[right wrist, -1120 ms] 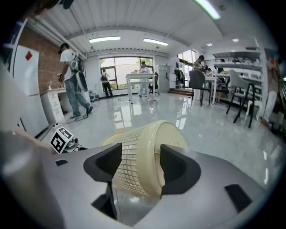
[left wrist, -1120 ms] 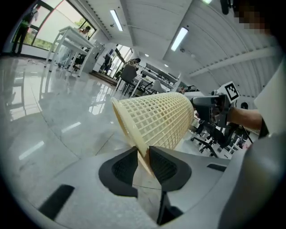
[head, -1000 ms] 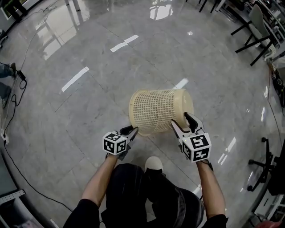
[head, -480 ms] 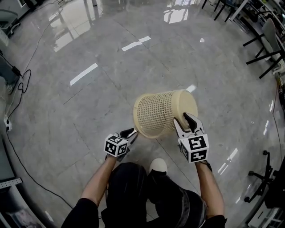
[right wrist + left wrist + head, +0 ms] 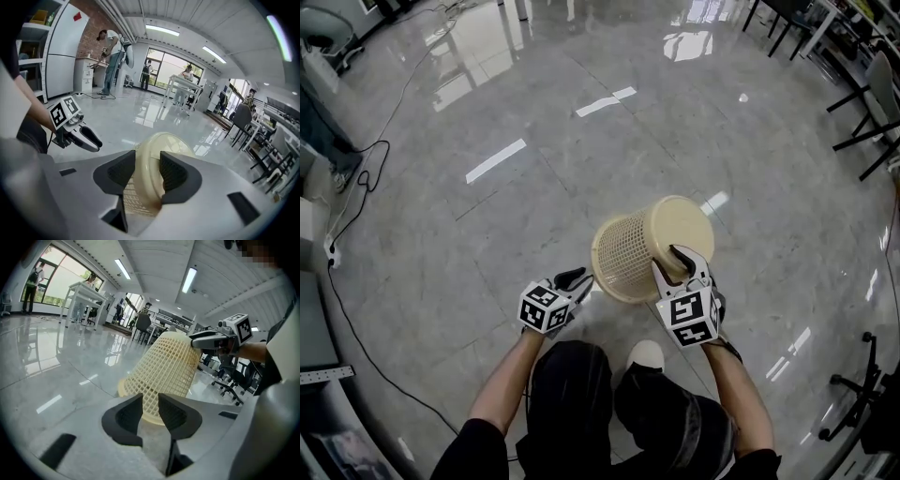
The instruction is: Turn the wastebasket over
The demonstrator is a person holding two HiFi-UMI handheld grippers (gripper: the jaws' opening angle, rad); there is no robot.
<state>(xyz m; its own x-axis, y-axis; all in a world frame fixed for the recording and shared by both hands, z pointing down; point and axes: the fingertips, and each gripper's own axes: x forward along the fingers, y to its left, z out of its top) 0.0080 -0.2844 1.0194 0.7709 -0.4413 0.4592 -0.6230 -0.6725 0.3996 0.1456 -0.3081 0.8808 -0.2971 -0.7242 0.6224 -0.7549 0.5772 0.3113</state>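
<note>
Basket may slip toward 12 o'clock: only the right gripper, jaws just closing, pinches its base; the left gripper, part open and closing, holds nothing.

Glossy grey floor, black cable, chairs, white table

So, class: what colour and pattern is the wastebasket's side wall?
Pale cream-yellow plastic wastebasket, square lattice mesh; clearest in left gripper view.

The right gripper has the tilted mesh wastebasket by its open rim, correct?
Not the open rim. The right gripper has the tilted mesh wastebasket by the edge of its closed base, its jaws having just been closing with that edge between them. The right gripper view shows it.
</note>
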